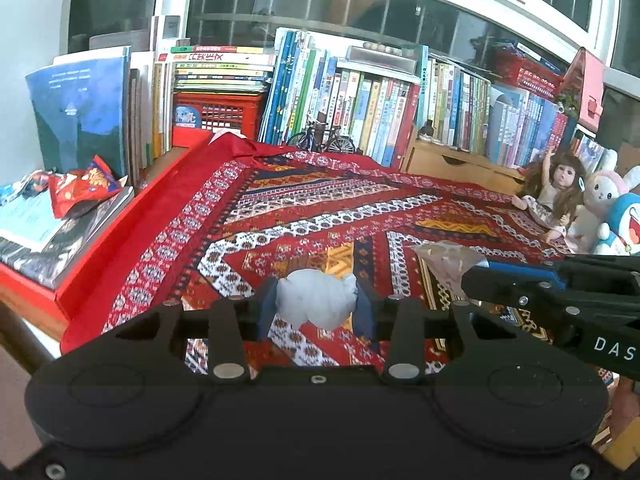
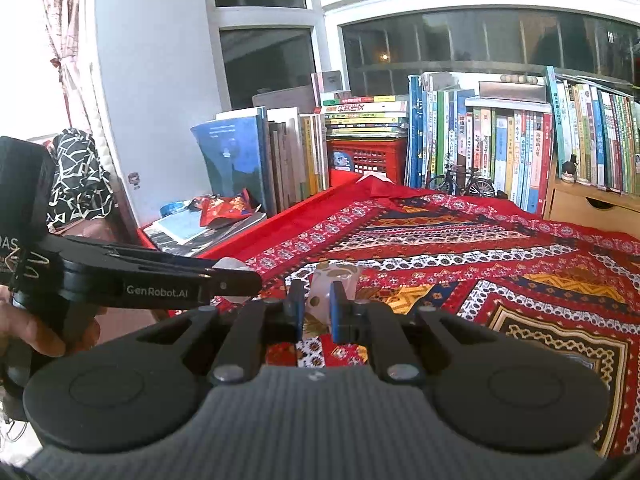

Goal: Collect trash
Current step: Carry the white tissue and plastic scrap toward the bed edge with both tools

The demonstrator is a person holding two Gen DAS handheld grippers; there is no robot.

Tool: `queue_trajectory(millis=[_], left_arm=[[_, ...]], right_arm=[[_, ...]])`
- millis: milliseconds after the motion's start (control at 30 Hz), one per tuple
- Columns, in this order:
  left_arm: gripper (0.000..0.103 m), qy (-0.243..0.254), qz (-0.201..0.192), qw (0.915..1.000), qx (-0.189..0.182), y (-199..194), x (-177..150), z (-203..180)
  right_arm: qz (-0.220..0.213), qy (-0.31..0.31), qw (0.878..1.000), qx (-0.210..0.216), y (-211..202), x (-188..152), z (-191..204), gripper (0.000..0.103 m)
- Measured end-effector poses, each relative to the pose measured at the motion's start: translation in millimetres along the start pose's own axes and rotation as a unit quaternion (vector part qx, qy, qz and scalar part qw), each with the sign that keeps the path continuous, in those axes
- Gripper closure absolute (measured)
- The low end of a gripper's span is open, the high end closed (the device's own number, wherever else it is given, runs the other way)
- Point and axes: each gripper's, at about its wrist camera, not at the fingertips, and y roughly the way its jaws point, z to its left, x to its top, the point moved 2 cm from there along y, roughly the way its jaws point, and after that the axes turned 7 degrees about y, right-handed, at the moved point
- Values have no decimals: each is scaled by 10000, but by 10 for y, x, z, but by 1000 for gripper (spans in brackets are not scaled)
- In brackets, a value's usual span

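Note:
A crumpled white paper wad (image 1: pixel 317 297) sits between the blue pads of my left gripper (image 1: pixel 317 304), which is shut on it above the patterned red cloth (image 1: pixel 320 208). My right gripper (image 2: pixel 316 304) is shut on a clear crinkled plastic wrapper (image 2: pixel 334 280); the same wrapper (image 1: pixel 450 261) shows in the left wrist view, sticking out of the right gripper's tip at the right. The left gripper's arm crosses the left of the right wrist view, and a bit of the white paper wad (image 2: pixel 230 266) shows behind it. A red snack wrapper (image 1: pixel 82 188) lies on books at the left.
Rows of upright books (image 1: pixel 380 108) and a red crate (image 1: pixel 218 114) line the back. A small model bicycle (image 1: pixel 322 140) stands by them. A doll (image 1: pixel 554 196) and plush toys (image 1: pixel 616 216) sit at the right. A wooden drawer box (image 1: pixel 456 166) stands behind the cloth. A hand (image 2: pixel 36 330) grips the left handle.

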Motion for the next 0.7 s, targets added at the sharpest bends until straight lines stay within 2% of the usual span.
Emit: queue_trajectory(millis=[300,567,700], left_arm=[[63,-52,84,9999,-30,-313,-341,6],[63,-335,352,9988,-6,-404,-802,89],[63,-195,568,9982,12,-382,-1015,86]], right_arm=[[33,8,10000,-7,-232,-179,159,87],[296,-96,9994,125,-302,-422,322,87],[460,-210,9985,194,-292,-551,385,87]])
